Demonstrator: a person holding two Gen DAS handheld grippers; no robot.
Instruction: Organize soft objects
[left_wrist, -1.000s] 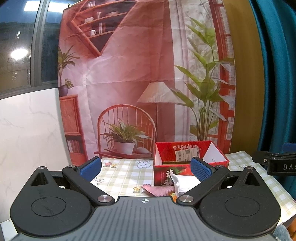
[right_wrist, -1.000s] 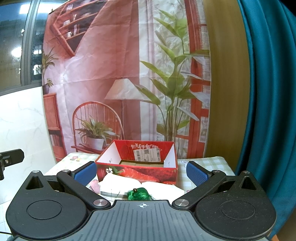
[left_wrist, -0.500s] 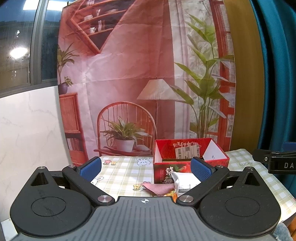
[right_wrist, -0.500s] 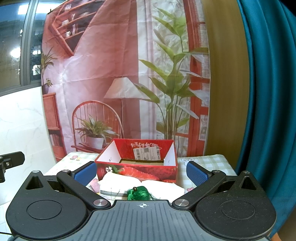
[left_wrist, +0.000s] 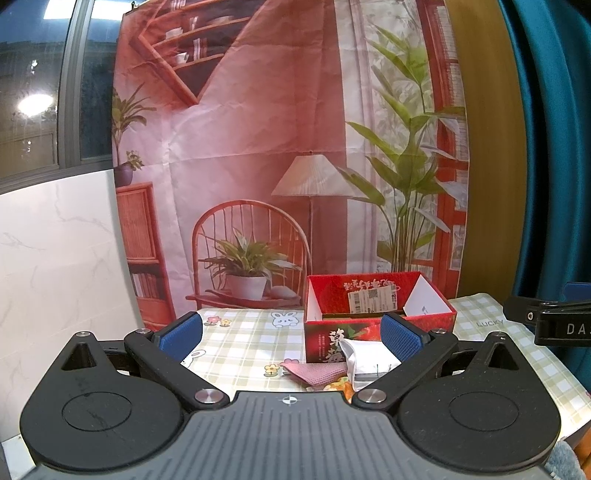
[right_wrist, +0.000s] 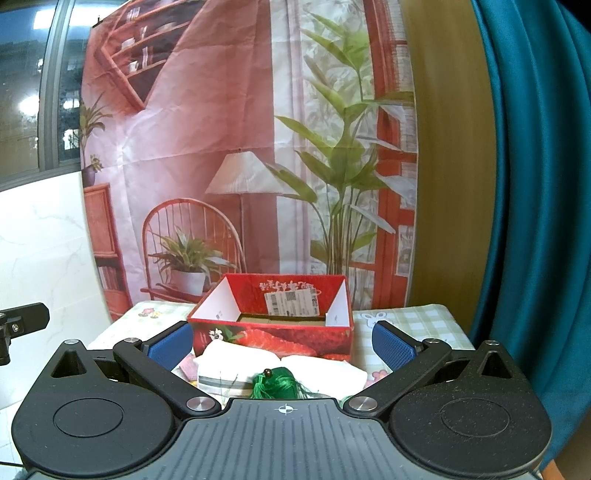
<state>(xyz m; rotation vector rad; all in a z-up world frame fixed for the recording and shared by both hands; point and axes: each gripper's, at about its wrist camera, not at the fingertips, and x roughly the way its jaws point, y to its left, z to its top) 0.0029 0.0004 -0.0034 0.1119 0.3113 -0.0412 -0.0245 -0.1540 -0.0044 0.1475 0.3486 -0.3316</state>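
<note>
Left gripper (left_wrist: 291, 330): your jaws stand wide apart with nothing between them, held above the counter (left_wrist: 240, 343) short of the pile.
Right gripper (right_wrist: 282, 341): spread wide too and empty, lined up with the box front.
Soft things: the white folded cloth (right_wrist: 236, 363) lies just in front of the red box (right_wrist: 273, 332), touching its front wall; the green tassel (right_wrist: 275, 386) sits on the near edge of that cloth; the pink cloth (left_wrist: 314, 371) lies beside it to the left.
Box: open at the top, and looks bare inside from here.
Step in hand: I judge you are closing in for the first pick.
Doing it well: tip down, take one piece only, pinch a fold rather than a flat face.
Watch for: the tassel could ride along with the white cloth, so lift it off first.
</note>
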